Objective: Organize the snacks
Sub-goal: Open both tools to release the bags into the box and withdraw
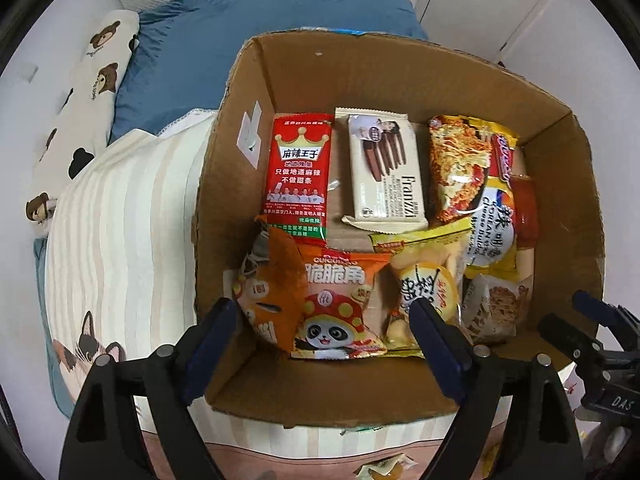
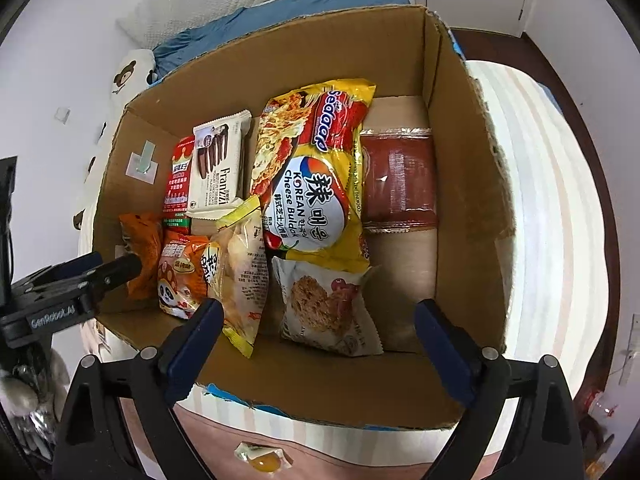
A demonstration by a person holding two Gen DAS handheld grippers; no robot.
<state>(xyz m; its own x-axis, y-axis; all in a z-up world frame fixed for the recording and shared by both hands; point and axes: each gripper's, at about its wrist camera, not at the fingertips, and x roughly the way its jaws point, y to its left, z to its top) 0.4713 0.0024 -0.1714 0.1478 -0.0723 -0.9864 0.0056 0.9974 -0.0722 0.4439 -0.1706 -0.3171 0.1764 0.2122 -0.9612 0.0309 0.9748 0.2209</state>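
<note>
Both tools — left tool (image 1: 320,316), right tool (image 2: 318,318) — hang spread (nothing pinched) over the snack-filled cardboard box (image 2: 460,160).

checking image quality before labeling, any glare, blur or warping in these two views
Left wrist view: strong fisheye bend, dark corners, cardboard box walls bowed; sharp print on the red snack packet, a small glint on its edge. Right wrist view: same warping; glare on the yellow noodle packet and the dark red packet; the striped bedding at right is washed out.
</note>
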